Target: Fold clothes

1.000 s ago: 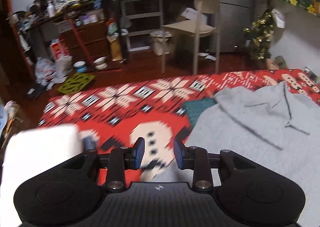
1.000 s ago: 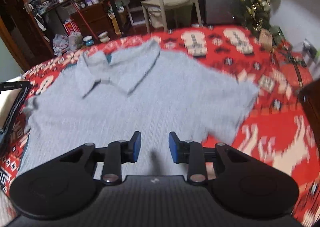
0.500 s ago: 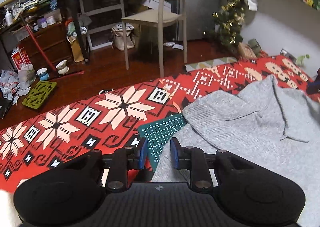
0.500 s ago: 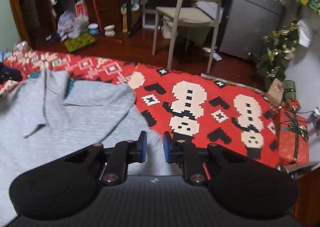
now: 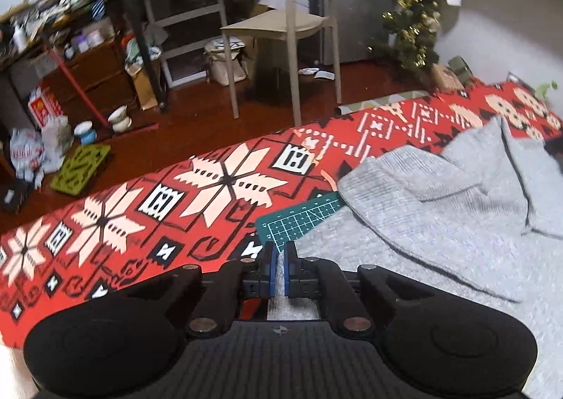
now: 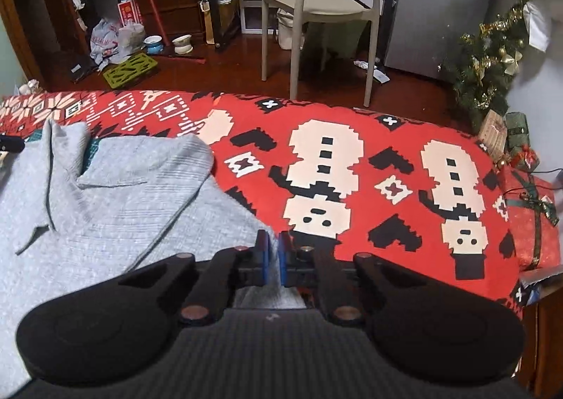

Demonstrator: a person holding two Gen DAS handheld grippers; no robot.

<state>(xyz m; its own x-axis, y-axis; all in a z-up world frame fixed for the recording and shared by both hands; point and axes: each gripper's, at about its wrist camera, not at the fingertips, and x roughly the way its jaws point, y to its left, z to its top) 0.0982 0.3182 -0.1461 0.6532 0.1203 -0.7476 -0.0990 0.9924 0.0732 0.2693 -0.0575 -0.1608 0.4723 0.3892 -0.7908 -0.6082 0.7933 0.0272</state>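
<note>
Since the earlier frames both claws have been carried outward from over the middle of the garment to its opposite side edges, and their jaws have been drawn in from a clear gap to a narrow slit. At the left claw (image 5: pixel 278 270) the jaws are closing, and pale grey fabric is seen in the slit between the blue pads, so the edge of the grey sweater (image 5: pixel 440 219) appears to be pinched. At the right claw (image 6: pixel 272 260) the jaws are likewise closing over the sweater's edge, though how much cloth is caught there cannot be told. A shallow bite is judged to be the main risk: only a thin lip of knit seems to be held, so it could be pulled free once the sides are lifted; the red patterned blanket (image 5: pixel 211 195) or the green cutting mat (image 5: pixel 302 219) just ahead of the left claw might also be snagged. The sweater is spread flat on the blanket, its collar ahead and inward of each claw.
</note>
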